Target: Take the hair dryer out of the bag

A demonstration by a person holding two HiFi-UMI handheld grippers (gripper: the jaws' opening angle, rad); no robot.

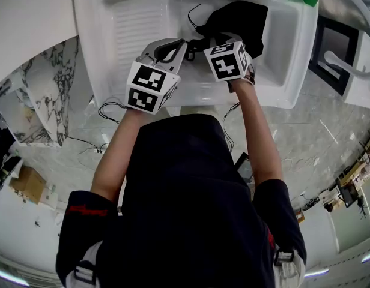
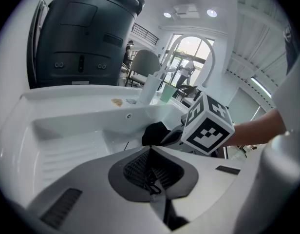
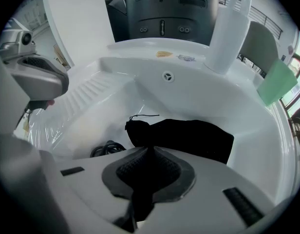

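Bag (image 3: 189, 135) in sink (image 3: 198, 89), in right gripper (image 3: 149, 156)

place: laundry or washroom corner inside a large, bright hall | evidence: white basin (image 1: 89, 41) with a ribbed washboard slope; tall white faucet (image 3: 230, 30); dark appliance (image 2: 82, 38) behind the basin; glossy marble-look floor (image 1: 305, 137); arched window (image 2: 191, 52); cardboard box (image 1: 29, 183) on the floor

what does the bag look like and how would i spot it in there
Start at the white sink in front of the person and look down into its basin. On the floor of the basin lies a black cloth bag, slumped and soft. It is the one large dark shape there, with a thin drawstring sticking out at one end, unlike the small coiled black cable beside it.
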